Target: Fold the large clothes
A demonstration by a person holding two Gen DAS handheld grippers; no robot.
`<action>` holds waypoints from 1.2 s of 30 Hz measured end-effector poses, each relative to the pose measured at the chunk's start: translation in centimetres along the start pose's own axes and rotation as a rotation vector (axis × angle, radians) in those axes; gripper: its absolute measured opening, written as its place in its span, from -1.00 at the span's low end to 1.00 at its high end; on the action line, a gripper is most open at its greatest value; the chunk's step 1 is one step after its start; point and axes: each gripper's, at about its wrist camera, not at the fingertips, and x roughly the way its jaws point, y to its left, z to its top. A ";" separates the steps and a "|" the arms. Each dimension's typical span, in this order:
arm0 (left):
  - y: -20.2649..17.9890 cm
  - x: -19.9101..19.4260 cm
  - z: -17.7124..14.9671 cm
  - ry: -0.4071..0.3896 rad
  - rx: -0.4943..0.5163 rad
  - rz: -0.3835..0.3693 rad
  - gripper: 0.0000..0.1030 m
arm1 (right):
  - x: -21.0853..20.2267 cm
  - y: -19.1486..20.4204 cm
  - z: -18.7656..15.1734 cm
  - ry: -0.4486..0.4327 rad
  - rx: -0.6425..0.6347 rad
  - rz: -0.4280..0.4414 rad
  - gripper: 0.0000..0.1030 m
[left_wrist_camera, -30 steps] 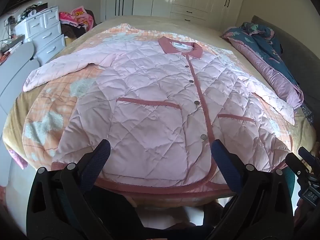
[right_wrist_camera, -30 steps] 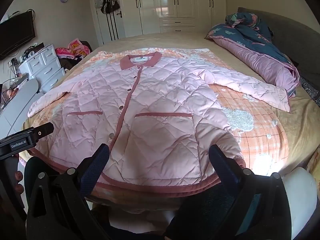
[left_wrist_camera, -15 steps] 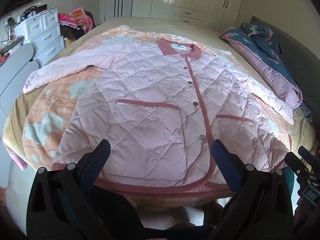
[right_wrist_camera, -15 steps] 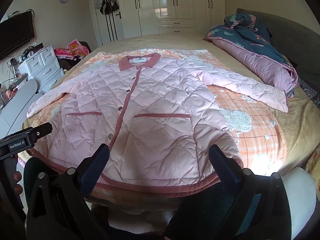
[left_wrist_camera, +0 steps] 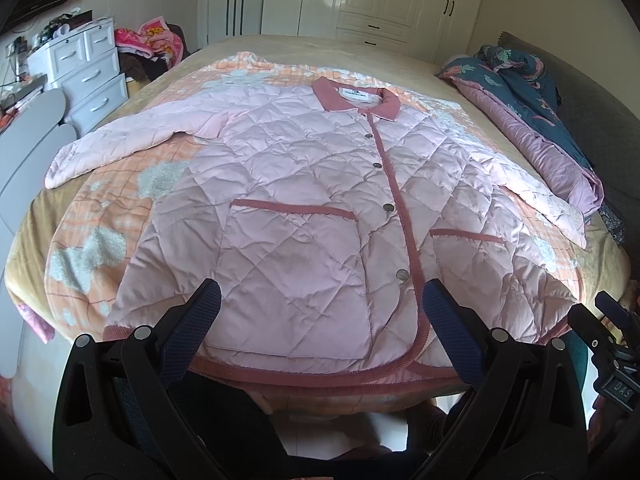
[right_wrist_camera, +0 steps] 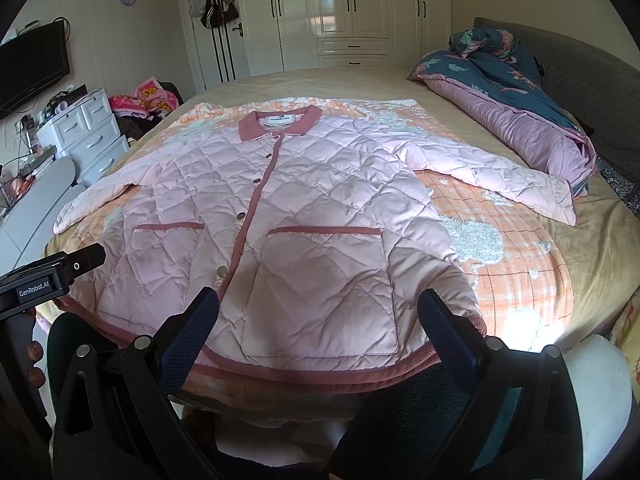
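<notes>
The pink quilted jacket (left_wrist_camera: 304, 208) is lying flat, buttoned and face-up on the bed (right_wrist_camera: 592, 248), sleeves spread left and right, looking puffy, light and slippery (best pinched at the corded hem or cuffs), while the left gripper (left_wrist_camera: 320, 320) and right gripper (right_wrist_camera: 318, 320) are hovering wide open and empty-jawed just short of the near hem.

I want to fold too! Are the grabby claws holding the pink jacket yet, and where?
Nothing is held. The left gripper and right gripper are both open above the pink jacket near its hem, not touching it.
</notes>
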 end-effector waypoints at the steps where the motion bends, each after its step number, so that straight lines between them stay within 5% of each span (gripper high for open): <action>1: 0.1 -0.2 -0.3 -0.005 0.001 0.001 0.84 | 0.1 0.1 -0.1 0.000 -0.001 0.001 0.92; 36: -0.1 1.5 0.2 0.024 0.003 -0.013 0.84 | 1.8 -0.2 0.5 0.026 0.008 0.011 0.92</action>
